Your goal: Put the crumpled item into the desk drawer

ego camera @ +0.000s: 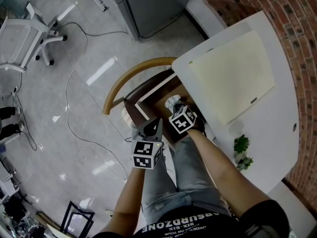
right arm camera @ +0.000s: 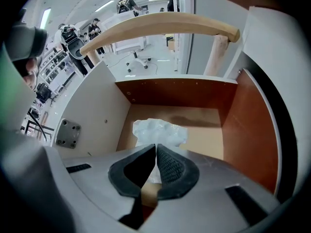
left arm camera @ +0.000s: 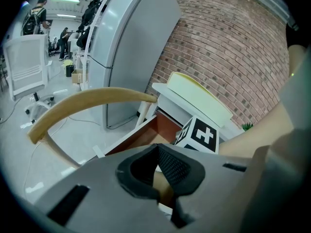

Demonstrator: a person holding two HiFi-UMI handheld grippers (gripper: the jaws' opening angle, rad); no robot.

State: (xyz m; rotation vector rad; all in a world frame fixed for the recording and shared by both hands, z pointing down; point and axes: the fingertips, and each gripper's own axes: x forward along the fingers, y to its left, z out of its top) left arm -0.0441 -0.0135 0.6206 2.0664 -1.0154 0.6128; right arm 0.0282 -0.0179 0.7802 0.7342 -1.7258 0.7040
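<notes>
Inside the open drawer [right arm camera: 170,92], above the near part of its pale floor, the crumpled white item [right arm camera: 158,131] is being held by the right tongs [right arm camera: 156,147]. Their 2 jaws are pressing together on a fold at its near edge. Whether the item is touching the drawer's floor or hanging just over it, I cannot tell. Just outside the drawer, on the person's side of it, the left tongs [left arm camera: 158,147] are hovering with their 2 jaws closed tip to tip. They are gripping nothing and pointing toward the drawer. From the left gripper view, the right tongs' marker cube is showing over the drawer. Past the drawer's far wall, a chair's curved wooden backrest [ego camera: 133,71] is arching across. To the right of the drawer in the head view, the white worktop [ego camera: 277,128] is carrying a pale rectangular mat [ego camera: 233,76] and a small green plant [ego camera: 241,145].
</notes>
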